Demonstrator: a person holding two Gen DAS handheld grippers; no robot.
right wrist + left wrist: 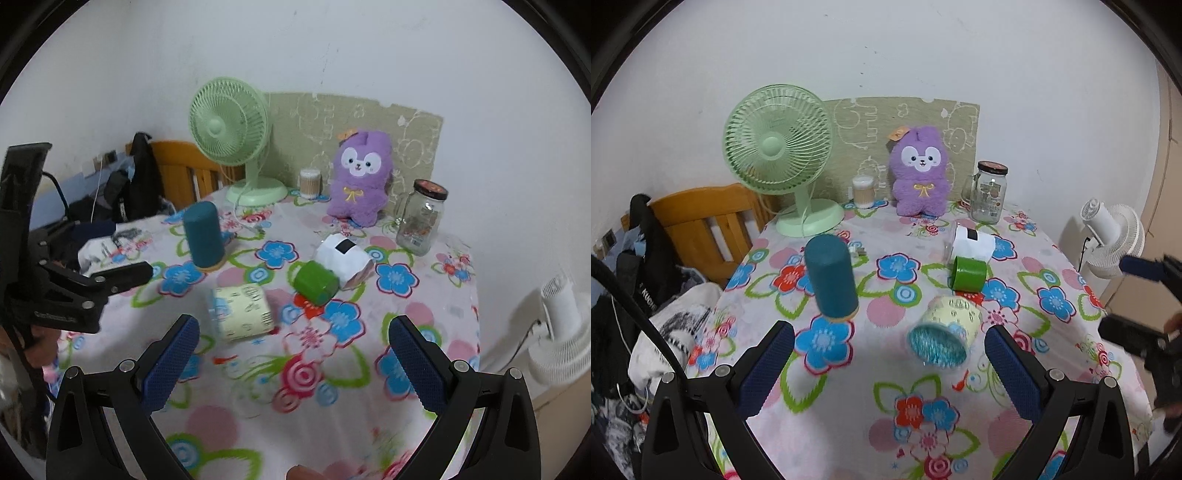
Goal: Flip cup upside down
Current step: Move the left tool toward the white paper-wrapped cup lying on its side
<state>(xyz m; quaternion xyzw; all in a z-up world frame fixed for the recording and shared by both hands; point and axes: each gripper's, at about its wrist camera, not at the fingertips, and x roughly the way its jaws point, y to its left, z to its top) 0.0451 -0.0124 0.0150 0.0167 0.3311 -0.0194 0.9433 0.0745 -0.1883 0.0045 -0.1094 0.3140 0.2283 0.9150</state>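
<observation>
Pale-yellow cup (945, 332) lies sideways, blurred; left tool (889, 356) and right tool (293, 354) spread, empty.

Both tongs, left (889, 363) and right (294, 352), have black frames, silver screws and blue dimpled pads (170, 365).

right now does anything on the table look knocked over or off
Three cups lie on their sides: the yellow cup nearest, the green cup behind it, and the white cup touching the green one. The teal cup stands inverted.
</observation>
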